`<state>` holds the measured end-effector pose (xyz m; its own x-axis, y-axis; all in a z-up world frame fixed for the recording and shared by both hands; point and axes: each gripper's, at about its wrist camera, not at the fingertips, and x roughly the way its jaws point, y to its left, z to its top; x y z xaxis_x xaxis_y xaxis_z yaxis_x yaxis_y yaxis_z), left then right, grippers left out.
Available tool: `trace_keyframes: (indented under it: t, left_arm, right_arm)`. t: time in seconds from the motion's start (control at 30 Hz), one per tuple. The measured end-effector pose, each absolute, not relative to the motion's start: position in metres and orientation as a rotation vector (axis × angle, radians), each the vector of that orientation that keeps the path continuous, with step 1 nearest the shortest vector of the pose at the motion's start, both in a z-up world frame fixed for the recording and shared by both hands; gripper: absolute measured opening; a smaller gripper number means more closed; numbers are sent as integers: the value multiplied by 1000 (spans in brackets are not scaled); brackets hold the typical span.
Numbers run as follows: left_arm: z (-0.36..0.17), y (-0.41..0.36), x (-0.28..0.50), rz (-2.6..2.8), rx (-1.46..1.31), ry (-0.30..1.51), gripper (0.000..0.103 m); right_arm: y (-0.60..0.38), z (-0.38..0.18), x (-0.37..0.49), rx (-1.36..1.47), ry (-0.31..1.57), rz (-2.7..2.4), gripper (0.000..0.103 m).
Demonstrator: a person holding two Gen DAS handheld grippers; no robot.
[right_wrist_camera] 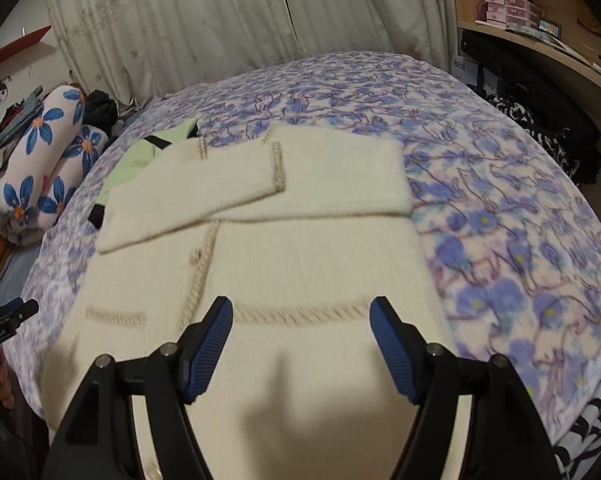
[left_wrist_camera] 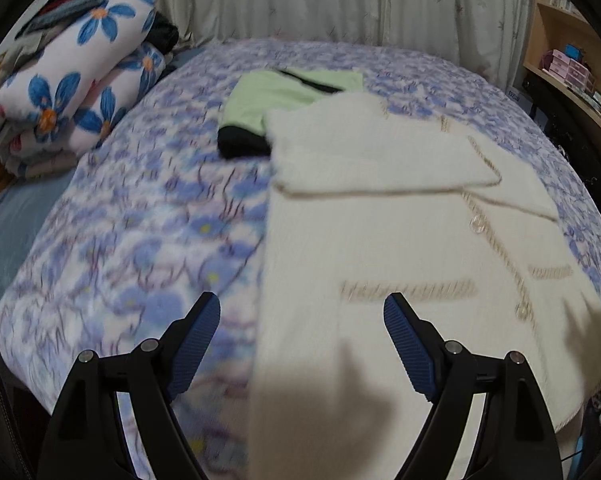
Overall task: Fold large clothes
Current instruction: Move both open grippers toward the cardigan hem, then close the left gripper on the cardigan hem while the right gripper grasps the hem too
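Left wrist view had the left gripper (left_wrist_camera: 302,314) spread wide, holding nothing, over the cream cardigan's (left_wrist_camera: 400,248) near hem on the floral bedspread (left_wrist_camera: 140,220). Right gripper (right_wrist_camera: 301,318) was spread wide too, empty. Sleeves were folded in. Knit looked soft and floppy, so I'd pinch the hem corners. Beyond the cardigan sat a green garment (left_wrist_camera: 268,96).

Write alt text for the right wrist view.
A cream cardigan lies flat on a blue floral bedspread, both sleeves folded across its chest. The open right gripper hovers over its hem, holding nothing.
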<state>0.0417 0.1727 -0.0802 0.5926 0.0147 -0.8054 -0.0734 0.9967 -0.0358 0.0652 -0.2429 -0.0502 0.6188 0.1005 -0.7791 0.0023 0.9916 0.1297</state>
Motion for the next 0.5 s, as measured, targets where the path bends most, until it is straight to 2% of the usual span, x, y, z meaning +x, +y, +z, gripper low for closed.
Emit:
trace_keyframes:
  t: [0.23, 0.5]
  left_arm:
    - [-126, 207, 14, 26, -161, 1046, 83]
    - [-156, 215, 7, -54, -236, 1109, 83]
  right_arm:
    - [-286, -65, 32, 112, 984, -18, 71]
    - [-329, -106, 5, 271, 1129, -27, 71]
